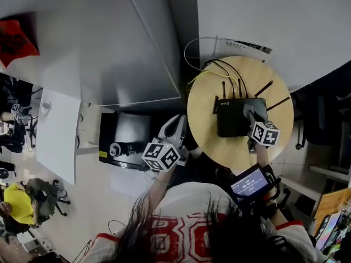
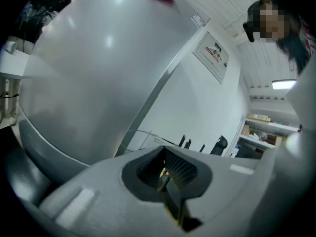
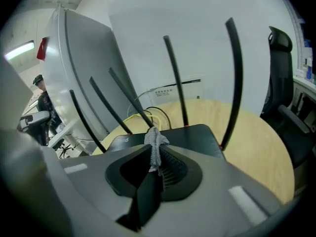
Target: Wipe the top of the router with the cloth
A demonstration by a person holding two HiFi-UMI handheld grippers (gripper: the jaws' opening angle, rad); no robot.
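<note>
Router (image 1: 233,124) lies on the round table (image 1: 211,141). The right tongs (image 3: 157,167) are clamped shut on the cloth (image 3: 155,144) above its top, so wiping looks in hand. The left tongs (image 2: 167,177) are closed, empty, off the table. The next move should drag the cloth across the lid, clear of the antennas (image 3: 175,78).

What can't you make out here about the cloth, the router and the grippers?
- Size of the cloth: right gripper view, most of it is pinched inside the right gripper.
- Whether it touches the router: both views, that gripper's body covers the contact.
- Small screen text: head view, too small.
- Router body: left gripper view, the left gripper blocks all but the antenna tips.
</note>
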